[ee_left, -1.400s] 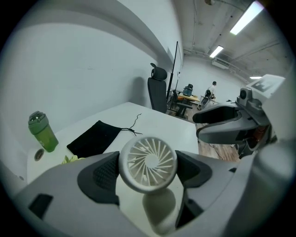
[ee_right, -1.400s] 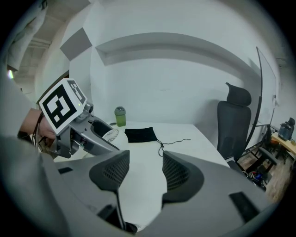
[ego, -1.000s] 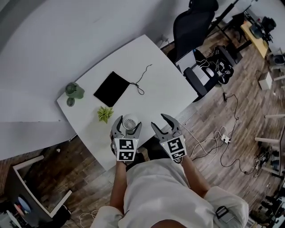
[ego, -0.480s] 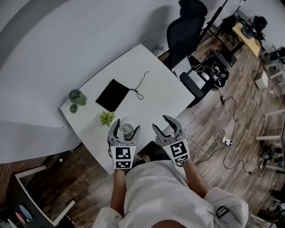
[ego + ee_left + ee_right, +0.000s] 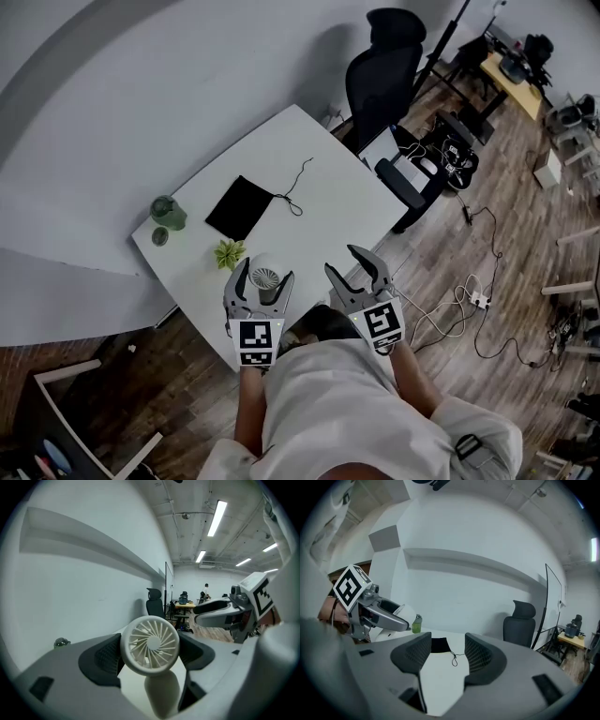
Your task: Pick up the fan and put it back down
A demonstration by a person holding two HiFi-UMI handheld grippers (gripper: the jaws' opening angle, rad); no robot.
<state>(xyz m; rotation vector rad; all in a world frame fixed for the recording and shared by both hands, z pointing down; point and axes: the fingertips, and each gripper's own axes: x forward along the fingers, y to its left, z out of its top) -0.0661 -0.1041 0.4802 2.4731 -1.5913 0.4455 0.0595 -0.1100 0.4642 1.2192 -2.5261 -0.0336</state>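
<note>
One white table (image 5: 328, 187) stands on a wood floor (image 5: 487, 244) with a black office chair (image 5: 380, 75) at its far corner and a black mat (image 5: 240, 207), a green bottle (image 5: 167, 212) and a small plant (image 5: 229, 253) on top. Over its near edge, the left gripper (image 5: 264, 274) clamps the round white fan (image 5: 150, 645) between its pads, seemingly clear of the tabletop. Just beside it, the right gripper (image 5: 447, 648) has its jaws apart and empty.

White fan (image 5: 150, 644) upright in hand-held gripper (image 5: 265, 274)
</note>
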